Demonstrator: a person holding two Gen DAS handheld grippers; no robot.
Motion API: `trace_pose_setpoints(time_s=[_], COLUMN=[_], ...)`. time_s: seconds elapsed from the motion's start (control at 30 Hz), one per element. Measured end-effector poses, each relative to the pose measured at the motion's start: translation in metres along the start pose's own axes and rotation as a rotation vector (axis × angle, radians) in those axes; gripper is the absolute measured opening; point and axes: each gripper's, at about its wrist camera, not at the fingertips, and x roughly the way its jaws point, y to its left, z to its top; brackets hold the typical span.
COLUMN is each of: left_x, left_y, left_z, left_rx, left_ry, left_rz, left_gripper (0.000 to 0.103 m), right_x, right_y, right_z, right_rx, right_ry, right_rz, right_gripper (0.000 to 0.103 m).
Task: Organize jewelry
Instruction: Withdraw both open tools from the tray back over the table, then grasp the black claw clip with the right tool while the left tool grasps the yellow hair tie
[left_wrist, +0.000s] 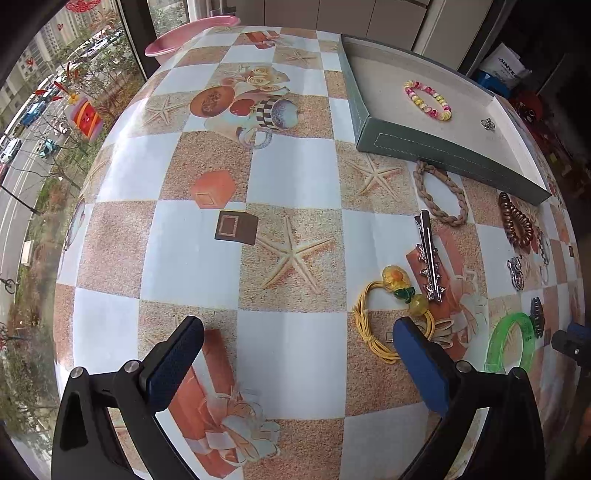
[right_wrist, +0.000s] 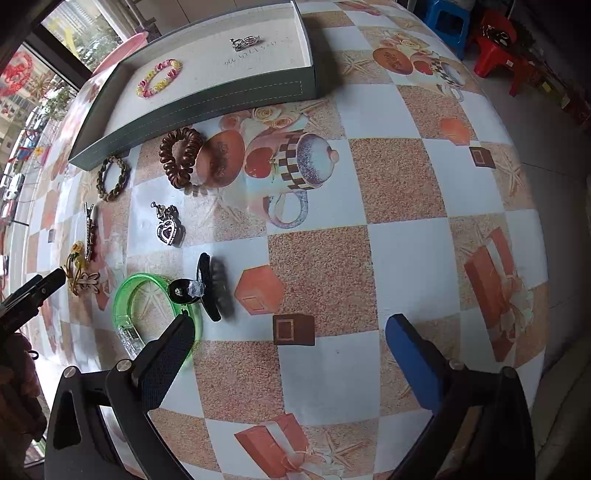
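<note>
Left wrist: the tray (left_wrist: 402, 142) holds a bead bracelet (left_wrist: 427, 99) and a small silver piece (left_wrist: 487, 123). On the table (left_wrist: 295, 177) lie a braided band (left_wrist: 439, 192), silver clip (left_wrist: 428, 254), yellow tie (left_wrist: 388, 314), brown coil (left_wrist: 515, 221) and green bangle (left_wrist: 511, 343). The left gripper (left_wrist: 297, 363) hangs released, empty.

Right wrist: same tray contents; heart pendant (right_wrist: 168, 229) and black claw clip (right_wrist: 208, 286) lie by the bangle. The right gripper (right_wrist: 290, 363) gapes, empty
</note>
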Motion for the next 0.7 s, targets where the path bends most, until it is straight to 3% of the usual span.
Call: trace_pose_setpoints(time_s=[0.6, 0.7], left_x=[0.007, 0.005], left_y=[-0.030, -0.043], left_z=[0.011, 0.012], left_rx=[0.096, 0.138], left_ry=[-0.011, -0.017], left_rz=[0.026, 0.032], left_gripper=[0.102, 0.090], right_x=[0.012, 0.013], right_y=[0.048, 0.059], right_z=[0.002, 0.005], right_rx=[-0.175, -0.206], right_ry=[-0.019, -0.026], right_rz=[-0.051, -0.070], right_gripper=[0.080, 0.076])
